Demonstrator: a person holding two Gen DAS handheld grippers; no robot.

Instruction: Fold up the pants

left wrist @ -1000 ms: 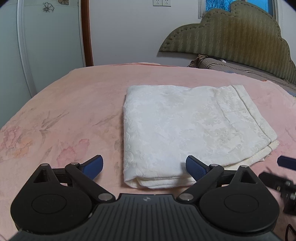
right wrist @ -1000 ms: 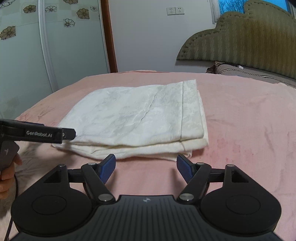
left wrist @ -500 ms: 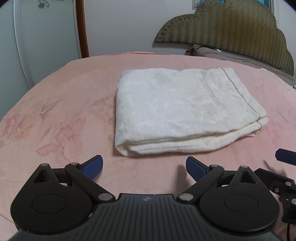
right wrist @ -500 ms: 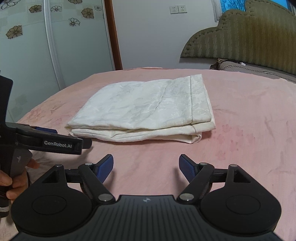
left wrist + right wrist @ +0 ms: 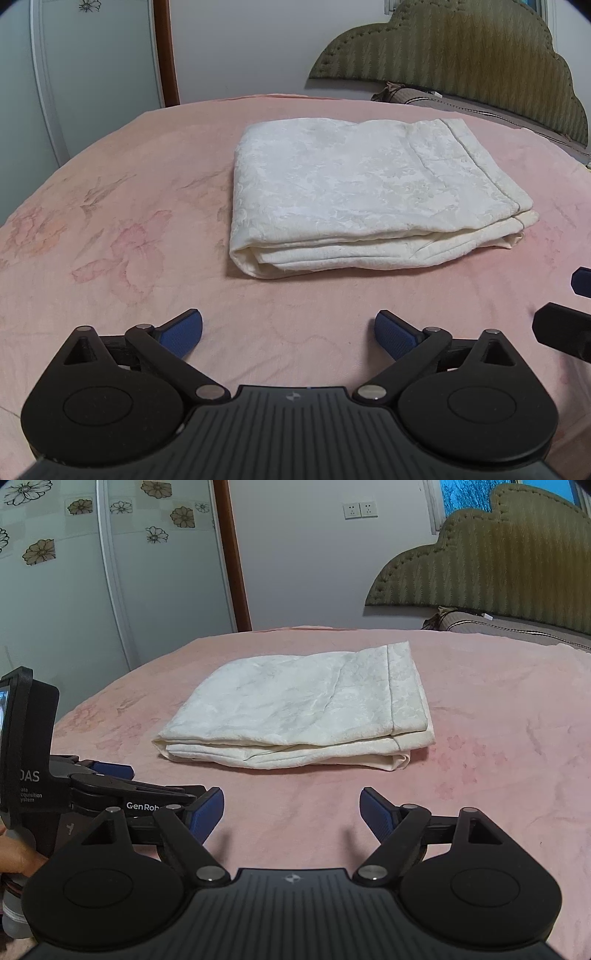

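The white pants lie folded in a flat rectangular stack on the pink bed. They also show in the right wrist view. My left gripper is open and empty, held above the bed short of the stack's near edge. My right gripper is open and empty too, back from the stack's near edge. The left gripper's body shows at the left of the right wrist view, and the right gripper's tip at the right edge of the left wrist view.
A green padded headboard and a grey pillow stand at the bed's far right. A wardrobe with flower-patterned doors and a brown door frame are behind the bed on the left. The bed edge curves away at far left.
Both grippers have drawn back from the folded pants, so the stack now lies farther ahead of the fingers. The pants have not moved.
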